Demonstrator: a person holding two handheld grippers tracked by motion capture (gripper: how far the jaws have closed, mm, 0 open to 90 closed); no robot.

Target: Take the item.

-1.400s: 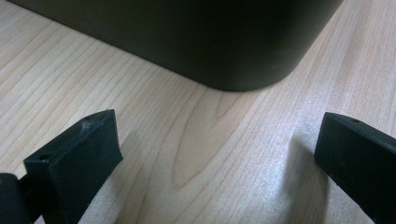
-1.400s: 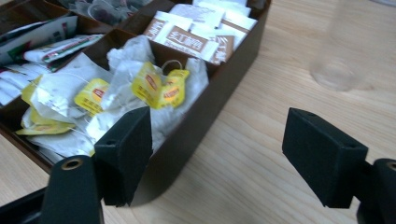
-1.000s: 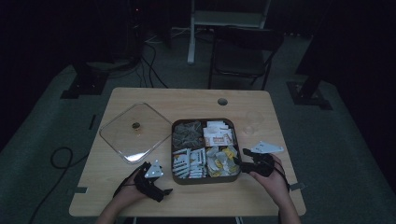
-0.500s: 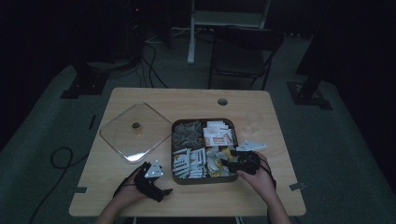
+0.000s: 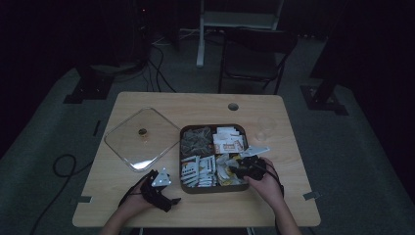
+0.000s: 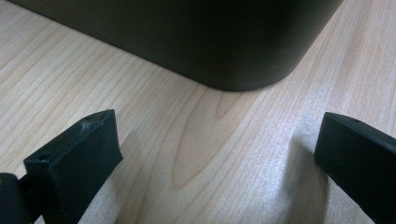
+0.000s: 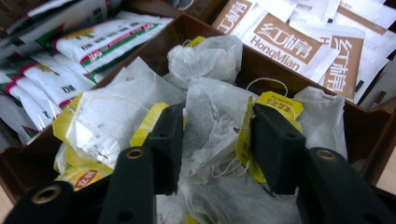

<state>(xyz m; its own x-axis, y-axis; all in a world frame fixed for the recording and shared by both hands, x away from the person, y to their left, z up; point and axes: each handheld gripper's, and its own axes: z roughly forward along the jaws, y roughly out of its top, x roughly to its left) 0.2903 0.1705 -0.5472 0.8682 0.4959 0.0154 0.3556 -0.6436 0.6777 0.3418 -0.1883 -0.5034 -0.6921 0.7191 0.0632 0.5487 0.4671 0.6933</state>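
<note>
Dim room, pale wooden table [image 5: 147, 196]. My right gripper [image 7: 217, 140] had moved into the divided box [image 5: 186, 188] from beside it, jaws just closing onto a tea bag [image 7: 210, 121] in its near-right compartment. Left gripper [image 6: 219, 158] rested wide open beside the box.

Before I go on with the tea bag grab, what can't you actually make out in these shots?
- Right gripper, right gripper view: jaws have just been closing around a tea bag; the bag's paper hides whether the pads press it.
- Top-left compartment of the box, high view: contents too dark and small.
- Box, left gripper view: cut off by the top edge.
- Clear object by the box, high view: too faint to identify.
</note>
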